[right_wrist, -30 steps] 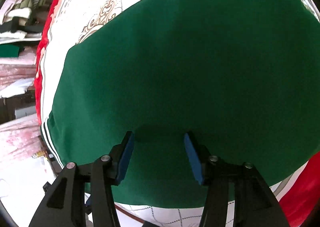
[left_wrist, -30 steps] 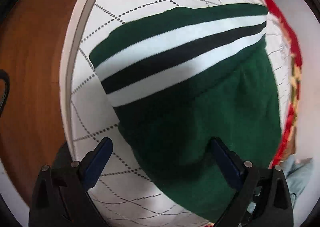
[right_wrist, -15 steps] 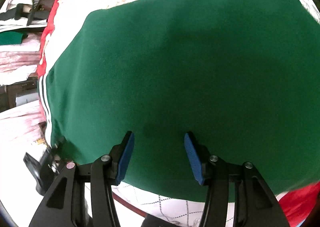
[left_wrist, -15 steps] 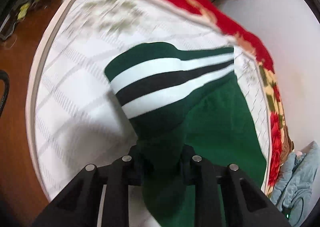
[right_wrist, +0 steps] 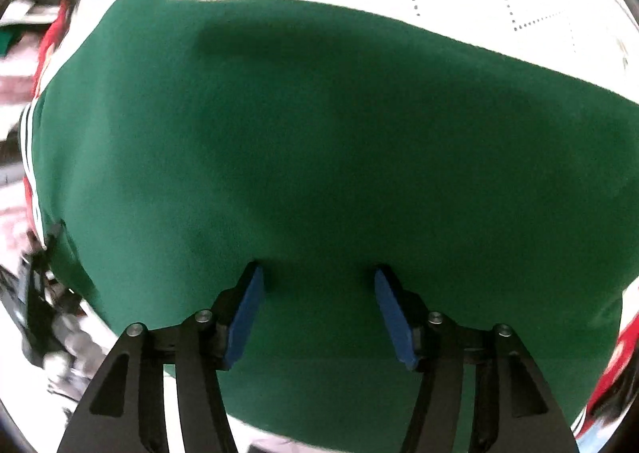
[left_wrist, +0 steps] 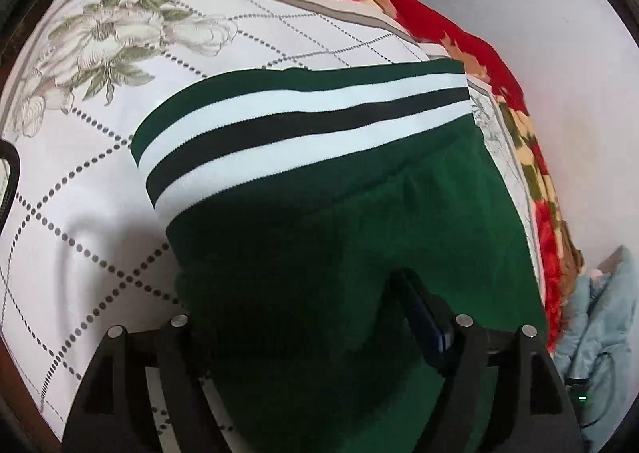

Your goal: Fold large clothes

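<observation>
White quilted bedding with dotted diamond lines and a pale flower print at upper left fills the left wrist view, with a red floral blanket along its upper and right edges. Beyond that, at right, is a pale wall or floor, and a light blue cloth lies at lower right.

On the bedding lies the green garment, folded, running from the centre down to the bottom edge. Its ribbed hem band, striped white, black and white, crosses the middle of the frame.

My left gripper sits at the bottom. Its jaws have just been opening and now stand apart, with a hump of green cloth between them; the left finger is hidden behind the cloth, so I cannot tell if it still touches. The right pad is clear of it.

In the right wrist view the green garment fills nearly the whole frame. My right gripper hovers above it at bottom centre, blue pads spread and having just widened slightly, gripping nothing
</observation>
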{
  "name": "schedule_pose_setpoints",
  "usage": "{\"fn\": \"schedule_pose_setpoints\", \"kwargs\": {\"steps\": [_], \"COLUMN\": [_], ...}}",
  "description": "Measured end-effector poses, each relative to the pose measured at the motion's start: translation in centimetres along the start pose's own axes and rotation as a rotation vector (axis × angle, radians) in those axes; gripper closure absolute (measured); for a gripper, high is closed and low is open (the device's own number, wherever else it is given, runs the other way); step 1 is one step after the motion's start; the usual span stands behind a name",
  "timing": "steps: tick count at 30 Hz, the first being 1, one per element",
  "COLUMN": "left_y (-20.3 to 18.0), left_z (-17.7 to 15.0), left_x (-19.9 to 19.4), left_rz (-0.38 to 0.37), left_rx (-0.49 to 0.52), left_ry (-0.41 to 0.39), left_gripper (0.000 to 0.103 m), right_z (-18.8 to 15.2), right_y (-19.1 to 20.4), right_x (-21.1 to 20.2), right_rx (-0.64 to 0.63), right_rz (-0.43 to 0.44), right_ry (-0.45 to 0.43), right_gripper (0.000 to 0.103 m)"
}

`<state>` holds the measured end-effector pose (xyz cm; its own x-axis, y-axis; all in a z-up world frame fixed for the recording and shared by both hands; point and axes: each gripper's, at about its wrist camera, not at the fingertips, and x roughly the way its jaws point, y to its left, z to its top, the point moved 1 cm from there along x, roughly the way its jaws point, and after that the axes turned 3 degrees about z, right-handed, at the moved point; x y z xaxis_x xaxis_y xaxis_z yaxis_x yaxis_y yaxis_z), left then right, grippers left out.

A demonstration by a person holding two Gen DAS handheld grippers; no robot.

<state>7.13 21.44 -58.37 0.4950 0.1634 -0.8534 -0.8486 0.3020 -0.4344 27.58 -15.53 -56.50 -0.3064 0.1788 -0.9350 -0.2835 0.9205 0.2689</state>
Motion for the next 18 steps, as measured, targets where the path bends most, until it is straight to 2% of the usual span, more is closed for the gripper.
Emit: {"fn": "schedule_pose_setpoints", "kwargs": {"steps": [1, 2, 3, 5, 6, 7, 8, 9, 10, 12, 13, 14, 16, 18], "left_y": [0.0, 0.5, 0.7, 1.6, 1.5, 1.5, 1.5, 1.6, 1.6, 2.4, 3.1, 3.6, 4.2, 3.6], "left_z": [0.2, 0.2, 0.3, 0.1, 0.2, 0.3, 0.4, 0.4, 0.7, 1.2, 1.3, 1.4, 1.3, 1.4], "left_x": [-0.3, -0.5, -0.5, -1.3, -1.5, -1.7, -2.0, -2.2, -2.1, -1.0, -0.3, 0.4, 0.7, 0.8], "left_rz": [0.006, 0.019, 0.030, 0.004, -0.001, -0.007, -0.023, -0.038, -0.066, -0.103, -0.142, -0.187, -0.268, -0.286], "left_rx": [-0.016, -0.026, -0.032, -0.050, -0.055, -0.057, -0.059, -0.058, -0.061, -0.097, -0.126, -0.152, -0.189, -0.175], "left_ry": [-0.014, -0.024, -0.029, -0.028, -0.030, -0.035, -0.040, -0.040, -0.029, 0.014, 0.039, 0.048, 0.042, 0.027], "left_gripper": [0.036, 0.048, 0.068, 0.076, 0.079, 0.080, 0.080, 0.080, 0.079, 0.075, 0.066, 0.061, 0.044, 0.041], "right_z": [0.2, 0.2, 0.1, 0.1, 0.4, 0.4, 0.8, 1.3, 1.9, 3.1, 3.4, 3.5, 3.3, 2.6], "right_y": [0.2, 1.0, 1.8, 4.0, 4.9, 5.1, 5.3, 5.4, 5.3, 4.4, 4.0, 3.7, 3.4, 3.3], "right_x": [-0.7, -2.0, -2.9, -3.7, -2.5, -1.4, 0.5, 1.7, 2.4, 2.5, 2.4, 2.1, 1.4, 0.3], "right_rx": [0.017, 0.006, -0.011, -0.063, -0.079, -0.078, -0.080, -0.088, -0.086, 0.004, 0.027, 0.032, -0.005, -0.033], "right_rz": [0.016, 0.074, 0.110, 0.139, 0.152, 0.130, 0.069, 0.036, 0.030, 0.082, 0.105, 0.135, 0.168, 0.201], "right_ry": [-0.001, -0.033, -0.061, -0.087, -0.048, -0.013, 0.014, 0.009, 0.003, 0.059, 0.076, 0.093, 0.090, 0.067], "right_gripper": [0.043, 0.045, 0.047, 0.052, 0.068, 0.081, 0.082, 0.094, 0.102, 0.103, 0.102, 0.102, 0.100, 0.097]}}
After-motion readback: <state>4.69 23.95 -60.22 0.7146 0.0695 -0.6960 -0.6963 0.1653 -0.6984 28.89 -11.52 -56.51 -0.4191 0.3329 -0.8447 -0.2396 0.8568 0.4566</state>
